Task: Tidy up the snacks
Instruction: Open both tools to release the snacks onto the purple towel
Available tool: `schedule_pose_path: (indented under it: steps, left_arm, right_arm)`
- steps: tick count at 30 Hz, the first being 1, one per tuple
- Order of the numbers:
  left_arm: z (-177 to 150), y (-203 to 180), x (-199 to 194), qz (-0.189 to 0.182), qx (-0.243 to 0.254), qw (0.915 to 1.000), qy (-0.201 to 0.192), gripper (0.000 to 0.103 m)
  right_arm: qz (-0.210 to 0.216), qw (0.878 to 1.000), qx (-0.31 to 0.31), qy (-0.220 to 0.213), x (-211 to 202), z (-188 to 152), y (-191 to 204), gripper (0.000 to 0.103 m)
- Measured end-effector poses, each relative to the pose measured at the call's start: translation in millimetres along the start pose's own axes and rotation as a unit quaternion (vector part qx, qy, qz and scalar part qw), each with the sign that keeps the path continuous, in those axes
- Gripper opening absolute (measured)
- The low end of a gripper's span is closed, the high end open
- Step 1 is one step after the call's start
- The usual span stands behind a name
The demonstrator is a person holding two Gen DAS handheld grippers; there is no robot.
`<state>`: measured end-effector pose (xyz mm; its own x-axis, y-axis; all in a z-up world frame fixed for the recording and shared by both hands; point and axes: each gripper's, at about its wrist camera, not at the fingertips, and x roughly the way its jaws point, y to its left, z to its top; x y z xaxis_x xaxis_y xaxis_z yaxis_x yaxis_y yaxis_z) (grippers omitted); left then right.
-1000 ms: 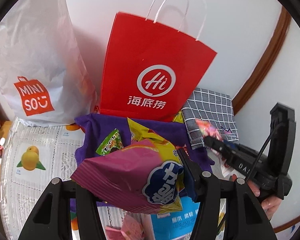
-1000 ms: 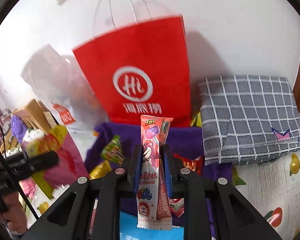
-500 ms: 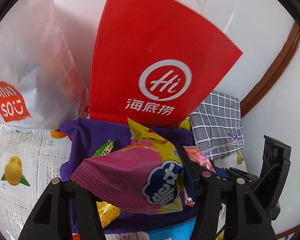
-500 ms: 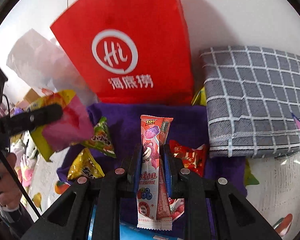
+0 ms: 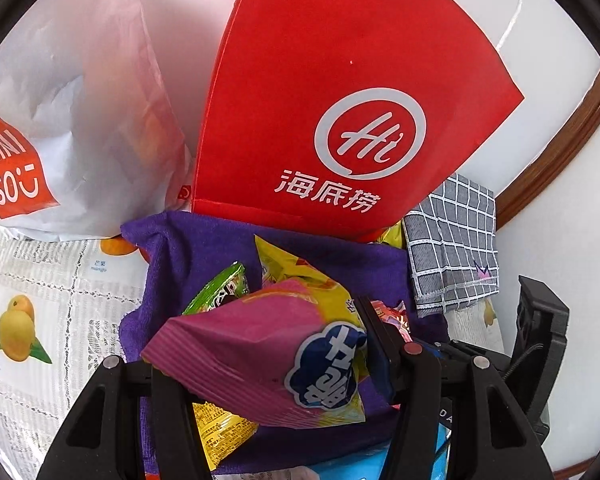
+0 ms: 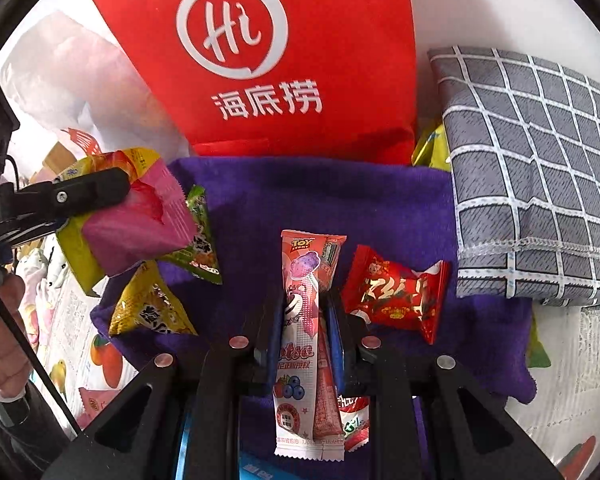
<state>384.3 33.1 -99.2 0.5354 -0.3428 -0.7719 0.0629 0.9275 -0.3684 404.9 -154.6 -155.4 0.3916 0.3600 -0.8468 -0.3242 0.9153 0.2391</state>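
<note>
Gripping a puffy pink-and-yellow snack bag (image 5: 260, 356), the left claw (image 5: 276, 364) hovered over the purple towel (image 6: 340, 208); the right claw (image 6: 306, 332) pinched a slim pink candy stick (image 6: 304, 320). Loose packets lay unsorted near the red paper bag (image 5: 340, 92).

At twelve o'clock we read "Hi" in a white ring above "海底捞" on the red paper bag (image 5: 352, 92). At nine o'clock, the white plastic bag (image 5: 80, 92) bears "MINI SO" on an orange tag. On the tablecloth (image 5: 60, 280) we read "芒果 mango". In the right wrist view, at six o'clock, the pink stick packet (image 6: 304, 340) carries "TOY STORY".
</note>
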Motion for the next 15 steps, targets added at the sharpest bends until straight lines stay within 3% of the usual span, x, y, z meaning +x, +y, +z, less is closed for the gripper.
schedule_pose_path:
  steps: [10,15]
  left_arm:
    - [-1.3,-2.4,17.3,0.005,-0.002,0.9998,0.021,0.056]
    - [-3.4,-1.8,29.9,0.002,-0.006,0.9993,0.037,0.056]
  right_arm:
    - [-0.029,0.999,-0.014,0.012,12.3,-1.8,4.5,0.024]
    - [-0.036,0.999,-0.016,-0.011,-9.7,-2.9,1.0,0.036]
